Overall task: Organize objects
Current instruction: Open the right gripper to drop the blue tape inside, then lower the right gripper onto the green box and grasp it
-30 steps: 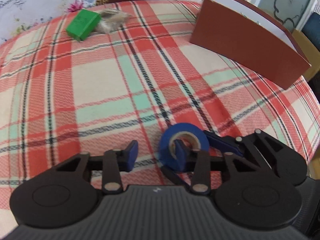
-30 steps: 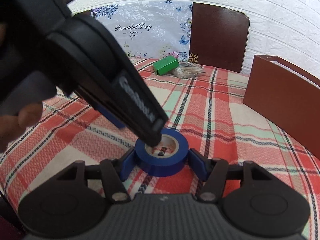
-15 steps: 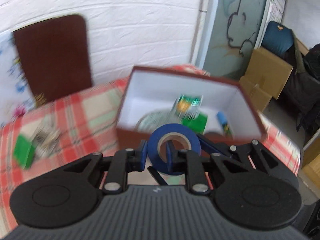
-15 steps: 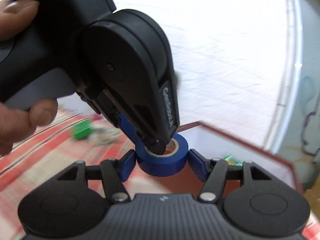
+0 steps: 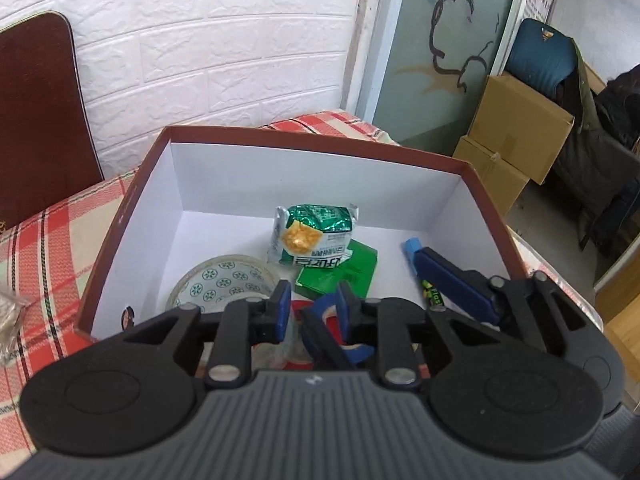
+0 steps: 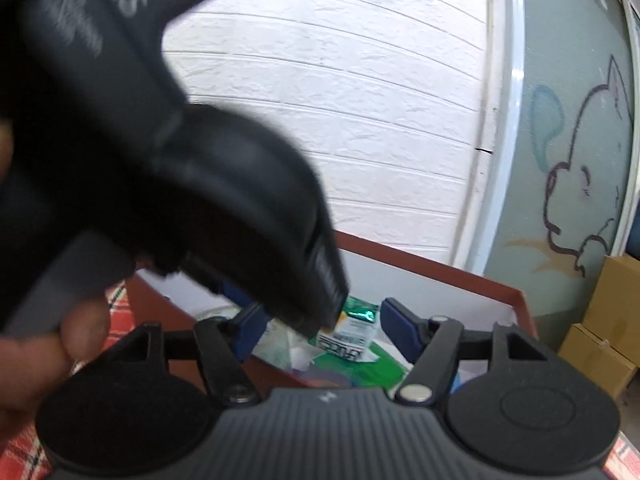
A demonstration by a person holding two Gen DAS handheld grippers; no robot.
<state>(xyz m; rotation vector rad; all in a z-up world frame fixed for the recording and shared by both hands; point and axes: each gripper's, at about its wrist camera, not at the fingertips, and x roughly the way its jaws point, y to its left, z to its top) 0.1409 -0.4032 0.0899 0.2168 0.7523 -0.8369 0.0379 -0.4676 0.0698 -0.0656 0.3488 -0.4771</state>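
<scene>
While right gripper (image 6: pixel 322 320) widens empty, left gripper's (image 5: pixel 312 306) narrow opening jaws loosely straddle the glossy blue tape ring (image 5: pixel 321 307).

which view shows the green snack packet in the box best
The left wrist view. There the snack packet lies whole and sharp on the floor of the box, its print plainly visible. In the right wrist view the packet is blurred and partly hidden behind the left tool.

A white brick-pattern wall (image 5: pixel 224 40) stands behind; right of it, stacked brown cardboard boxes (image 5: pixel 516 140) and a dark wooden chair back (image 5: pixel 36 120) left.
</scene>
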